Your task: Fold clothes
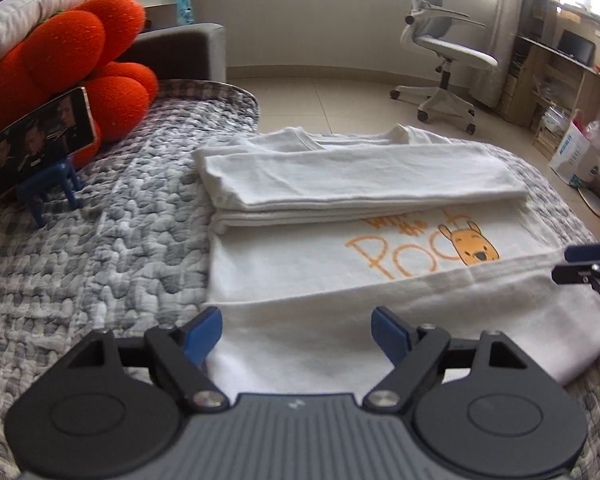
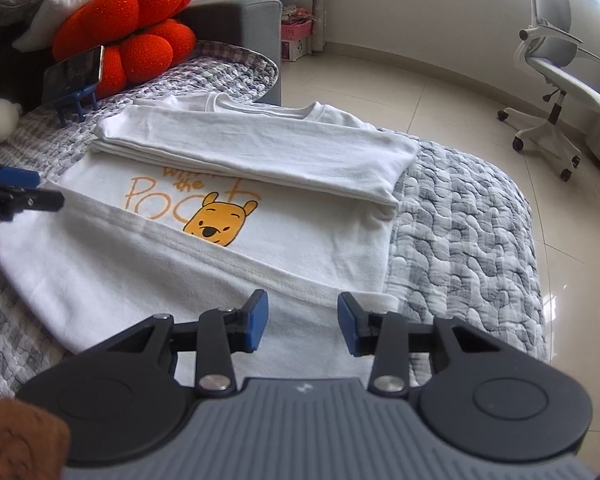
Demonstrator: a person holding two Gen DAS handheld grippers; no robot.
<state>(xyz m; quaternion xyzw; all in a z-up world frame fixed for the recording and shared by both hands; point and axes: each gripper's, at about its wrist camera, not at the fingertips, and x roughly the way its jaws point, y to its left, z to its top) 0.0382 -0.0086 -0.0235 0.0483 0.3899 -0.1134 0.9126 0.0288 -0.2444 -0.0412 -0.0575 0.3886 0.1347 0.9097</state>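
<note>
The white T-shirt (image 1: 340, 248) lies partly folded on the grey quilted bed (image 1: 120, 220), its near and far edges turned in over the yellow bear print (image 2: 216, 222). The left gripper (image 1: 296, 334) hovers over the near fold, jaws wide apart and empty. The right gripper (image 2: 302, 320) hovers likewise, jaws parted, gripping nothing.

Readable text is only on the white t-shirt (image 2: 308, 240): orange print, big letters "Poo" with the rest cut off by the folded hem and the bear face (image 2: 219, 222), small "the" above it, and a word over that half hidden under the folded sleeve, starts "wi". Left gripper (image 2: 24, 196) arm carries tiny white lettering, too small to read. White box (image 1: 572, 156) on the floor has blue print, illegible
</note>
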